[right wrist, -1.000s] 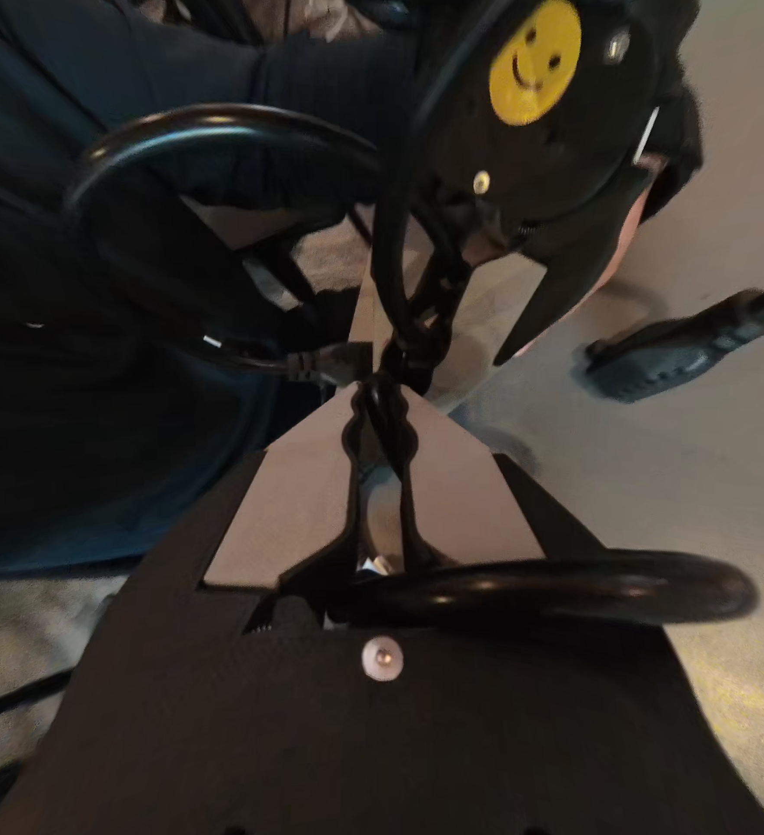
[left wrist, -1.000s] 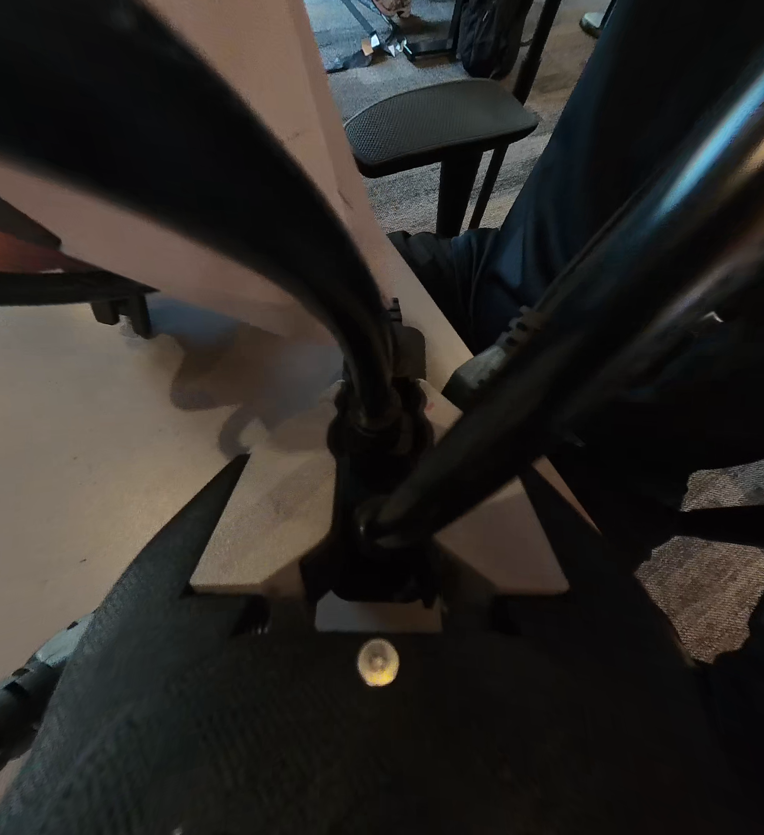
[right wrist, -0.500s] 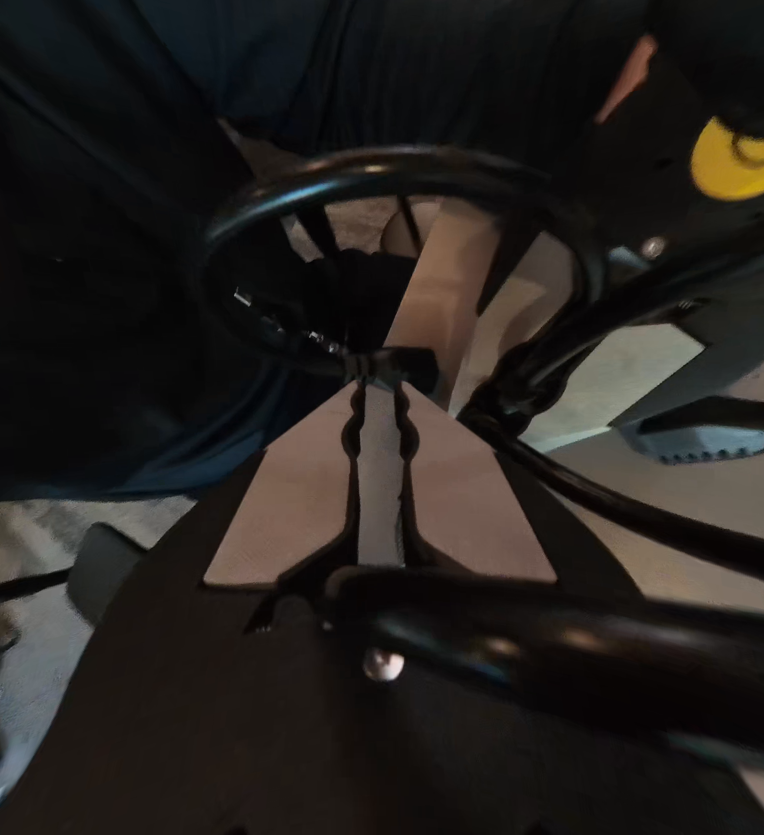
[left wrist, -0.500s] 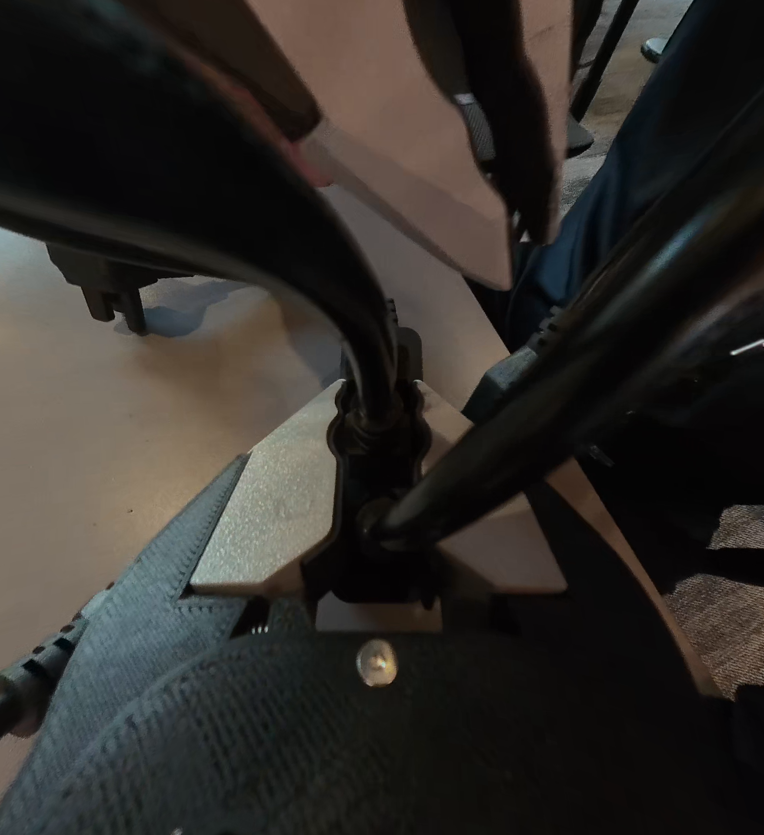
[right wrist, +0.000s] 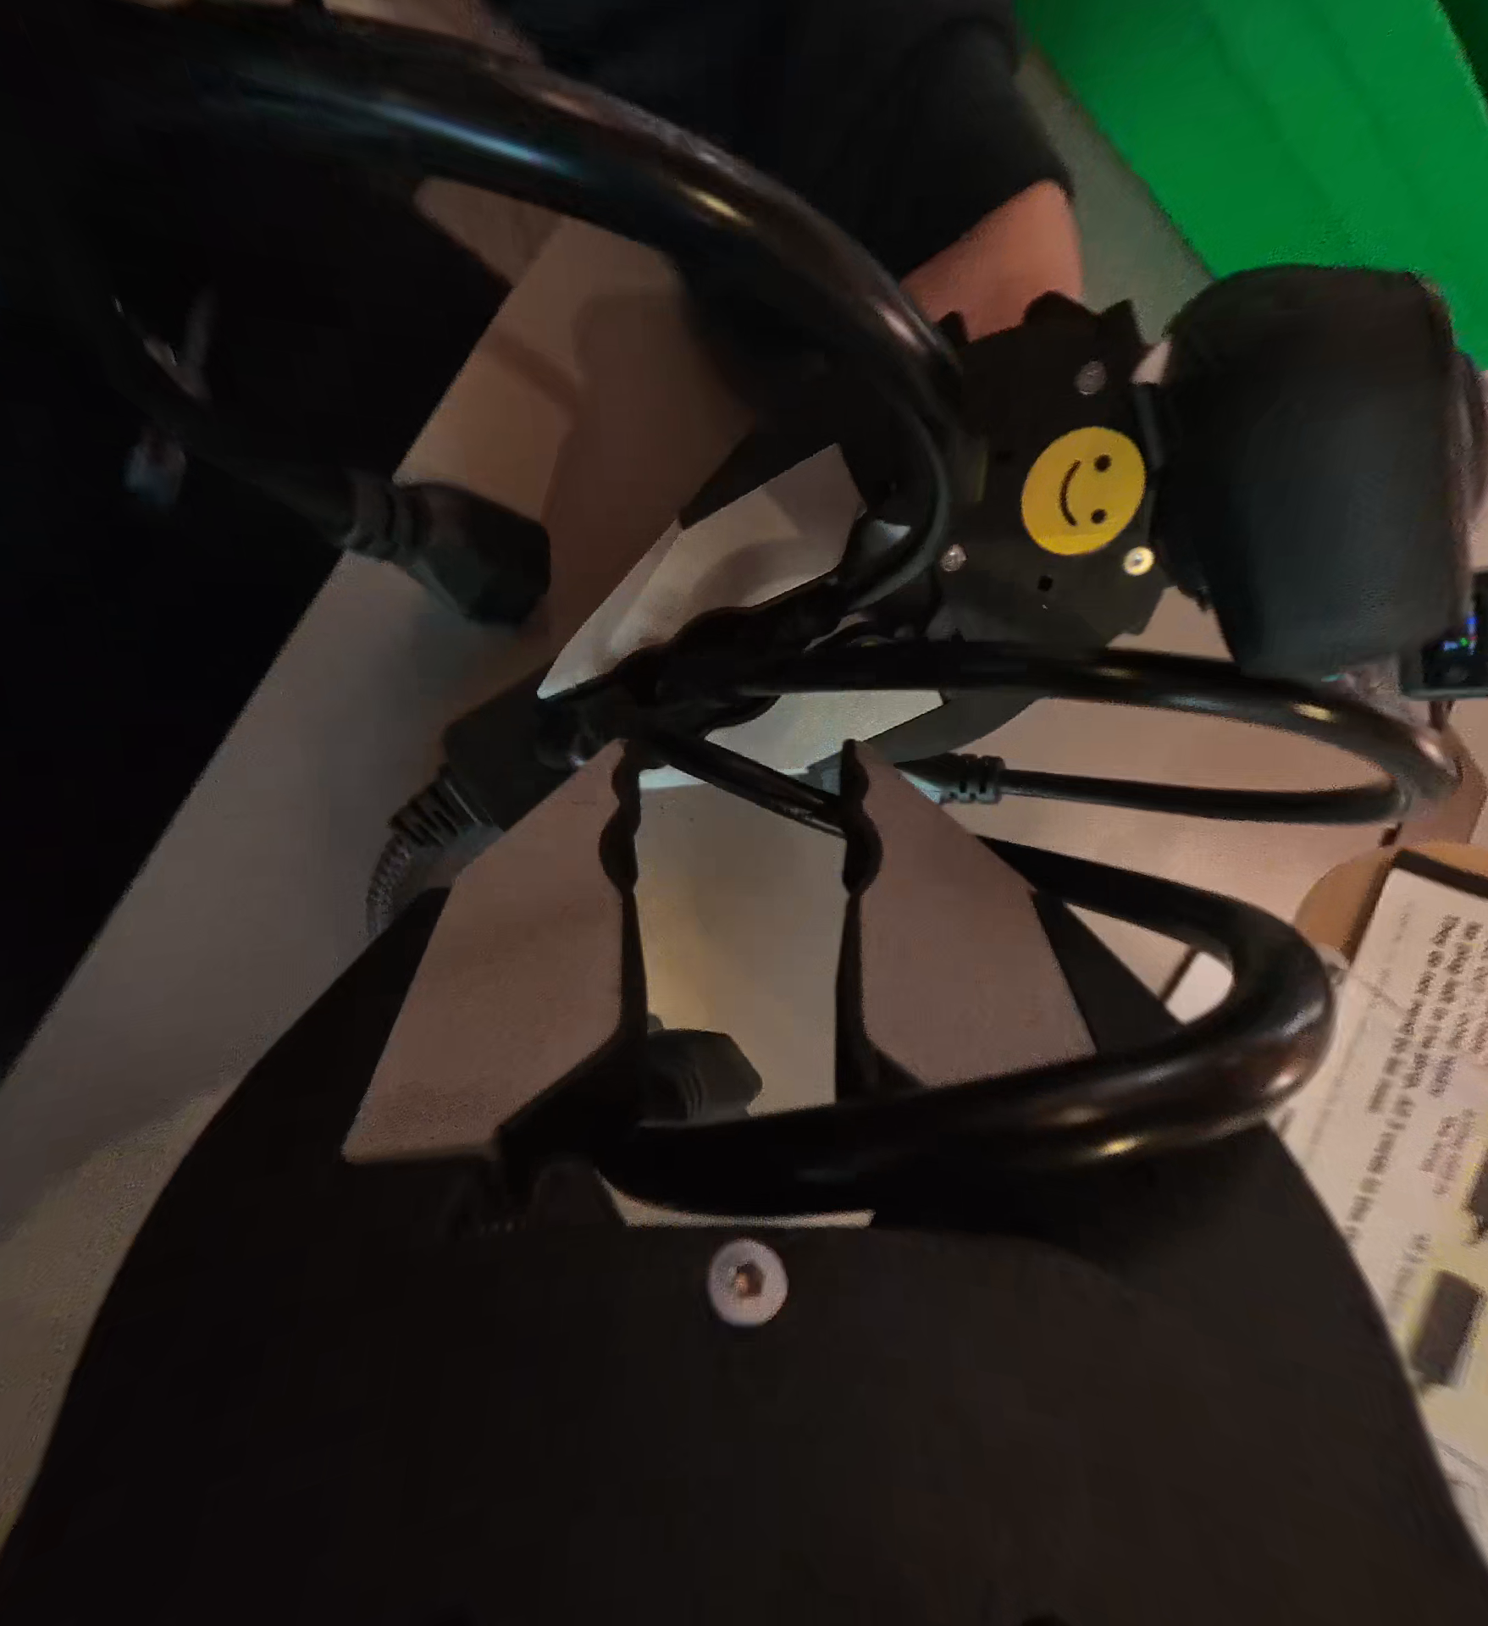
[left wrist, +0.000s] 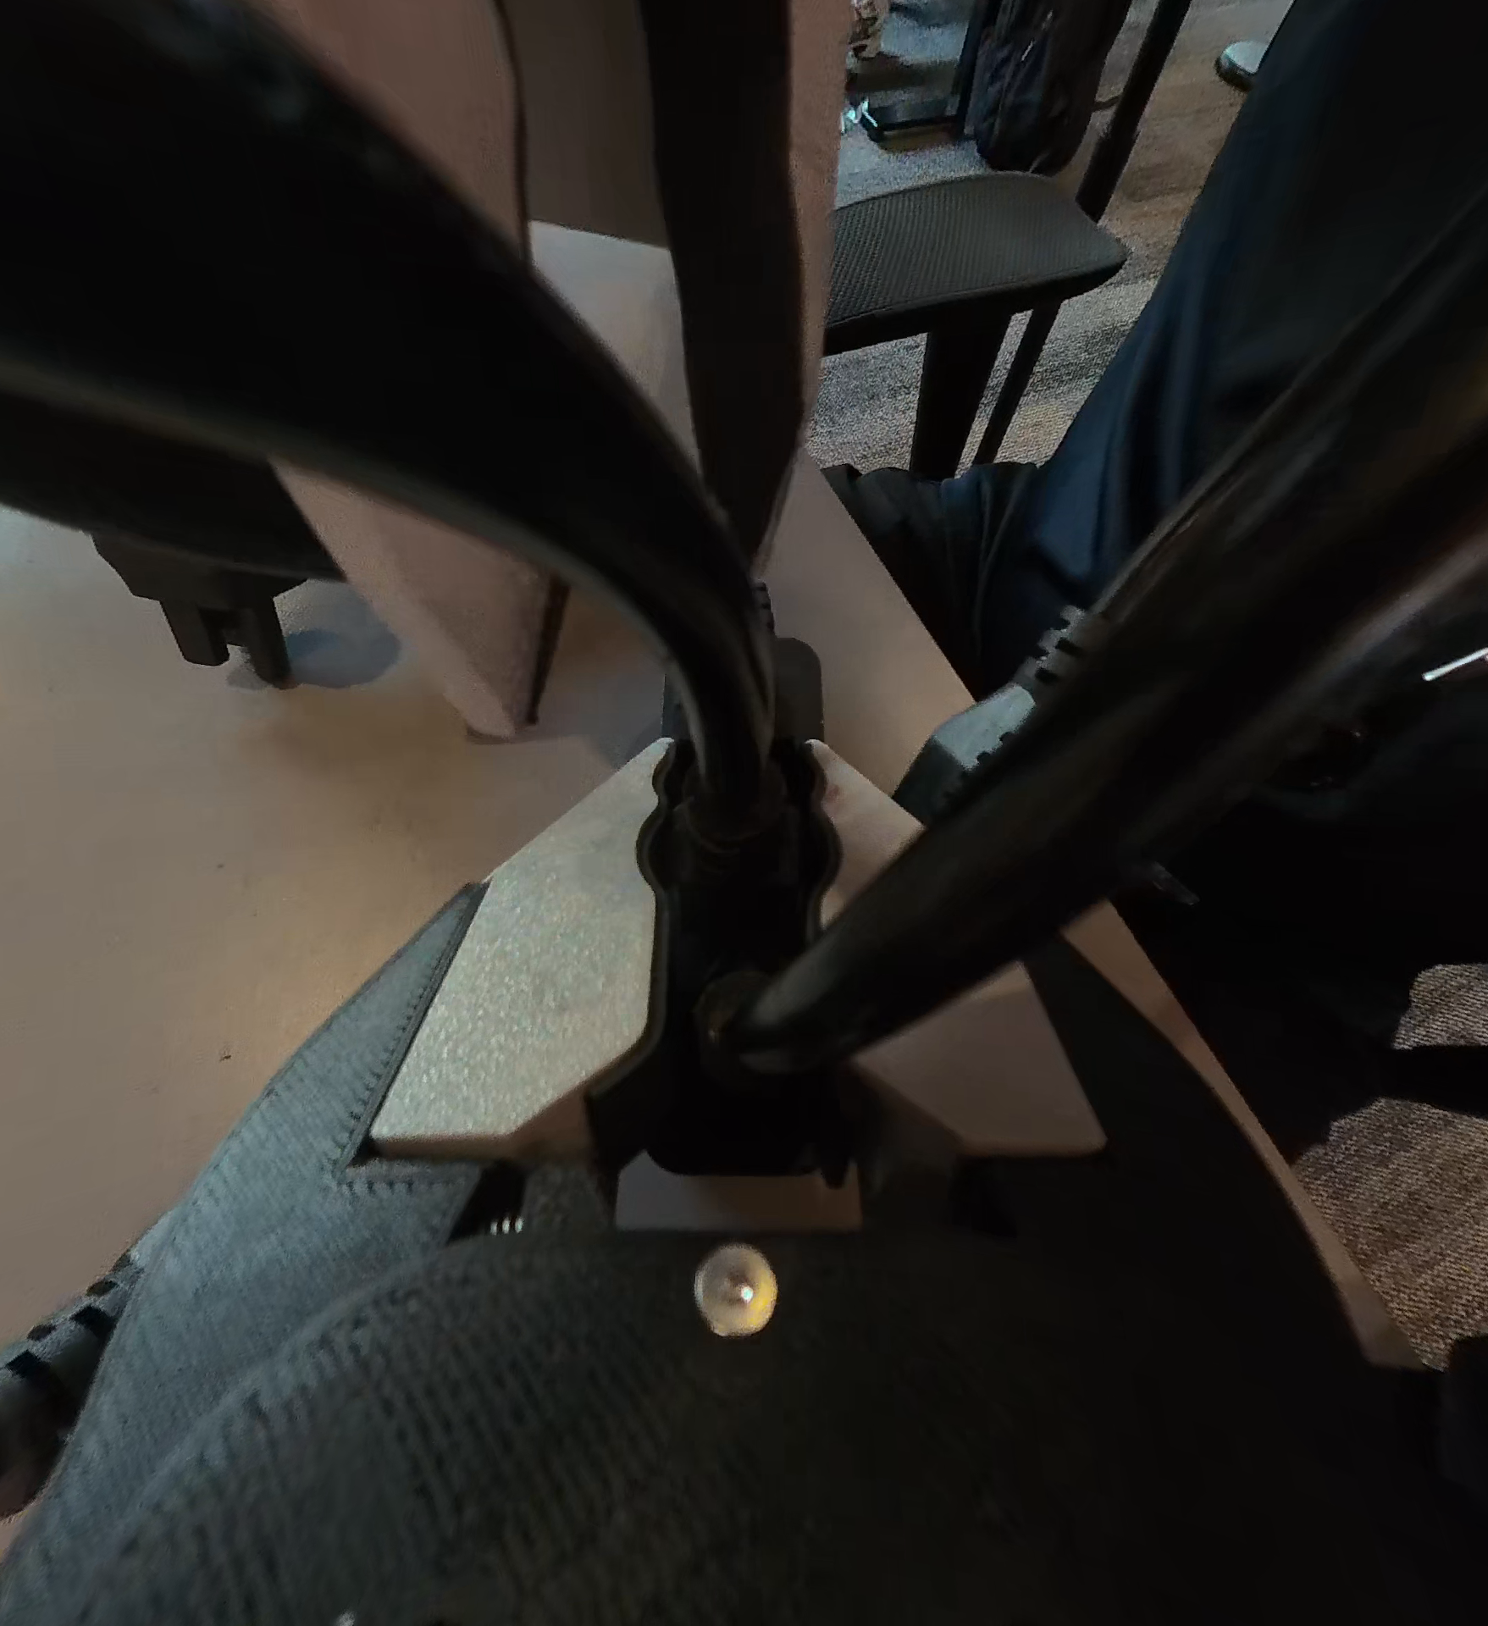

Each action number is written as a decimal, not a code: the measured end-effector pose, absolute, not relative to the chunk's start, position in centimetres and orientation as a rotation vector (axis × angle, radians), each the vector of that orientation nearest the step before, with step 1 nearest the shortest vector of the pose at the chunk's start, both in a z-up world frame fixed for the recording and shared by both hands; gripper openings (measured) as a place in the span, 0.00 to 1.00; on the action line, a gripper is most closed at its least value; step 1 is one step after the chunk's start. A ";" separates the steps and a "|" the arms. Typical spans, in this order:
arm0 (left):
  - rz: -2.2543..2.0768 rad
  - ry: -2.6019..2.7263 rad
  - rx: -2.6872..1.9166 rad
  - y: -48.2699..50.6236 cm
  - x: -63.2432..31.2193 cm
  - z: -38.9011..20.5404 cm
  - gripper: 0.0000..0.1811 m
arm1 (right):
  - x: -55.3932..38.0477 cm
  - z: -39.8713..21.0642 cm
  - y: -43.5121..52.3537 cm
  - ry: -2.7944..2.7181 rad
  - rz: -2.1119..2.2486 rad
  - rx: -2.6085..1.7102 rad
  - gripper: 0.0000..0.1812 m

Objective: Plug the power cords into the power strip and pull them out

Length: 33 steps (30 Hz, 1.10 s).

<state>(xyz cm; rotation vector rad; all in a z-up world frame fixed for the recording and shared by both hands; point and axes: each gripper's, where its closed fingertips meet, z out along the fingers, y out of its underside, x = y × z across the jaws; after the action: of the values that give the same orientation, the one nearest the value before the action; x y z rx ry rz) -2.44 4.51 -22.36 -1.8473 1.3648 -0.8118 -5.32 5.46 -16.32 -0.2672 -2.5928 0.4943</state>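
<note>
1. The thick black power cord (left wrist: 476, 422) fills most of the left wrist view. It's fat and glossy, arcs in from the upper left and drops straight into my left tool (left wrist: 738, 752). That tool is clenched on the cord's ribbed plug end, right over the near edge of the surface (left wrist: 106, 880).
2. A second black cord (left wrist: 1162, 669) slants from the root of that tool's fingers up to the right. It passes in front of a grey-black plug (left wrist: 969, 757) sitting at the surface's edge.
3. My right tool (right wrist: 736, 757) is released. Its fingers are spread wide with bare surface showing between them. A loop of cord lies across its base, but nothing is pinched.
4. What changed: a second ago the right tool was squeezed onto a cord end, and half a second ago it was nearly closed. Now it has let go. The left tool's grip on the plug looks the same throughout.
5. In the right wrist view the left tool, with its yellow smiley sticker (right wrist: 1083, 493), sits just past my right tool's tips, with cord loops all around it.
6. The surface is pale and smooth. A loose black plug (left wrist: 212, 607) sits farther back on the left, and a printed sheet (right wrist: 1444, 1144) lies off to the right.
7. As for the room, there's grey carpet (left wrist: 1426, 1188), a black mesh chair seat (left wrist: 960, 246), a person's dark trousers (left wrist: 1250, 396) and a green panel (right wrist: 1294, 132) behind.
</note>
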 end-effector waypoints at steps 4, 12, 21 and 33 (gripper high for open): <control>-0.812 1.363 -1.850 4.5 -2.4 -22.4 0.13 | -5.3 -16.7 6.3 -2.690 0.203 -0.064 0.25; -0.844 1.304 -1.902 4.8 -2.4 -22.3 0.13 | -6.1 -18.0 9.1 -2.818 -0.172 0.006 0.16; -0.824 1.384 -1.815 4.5 -1.6 -22.2 0.16 | -2.2 -21.5 8.9 -3.190 0.018 -0.514 0.10; -0.688 1.473 -1.696 4.8 -2.1 -22.5 0.19 | 0.1 -20.2 4.0 -3.208 1.211 -1.241 0.06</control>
<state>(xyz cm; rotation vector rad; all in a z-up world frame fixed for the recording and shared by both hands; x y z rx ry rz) -2.07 4.78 -22.53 -1.6957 1.4726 -0.6877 0.11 3.98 -20.21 -1.2411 -3.2083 1.2109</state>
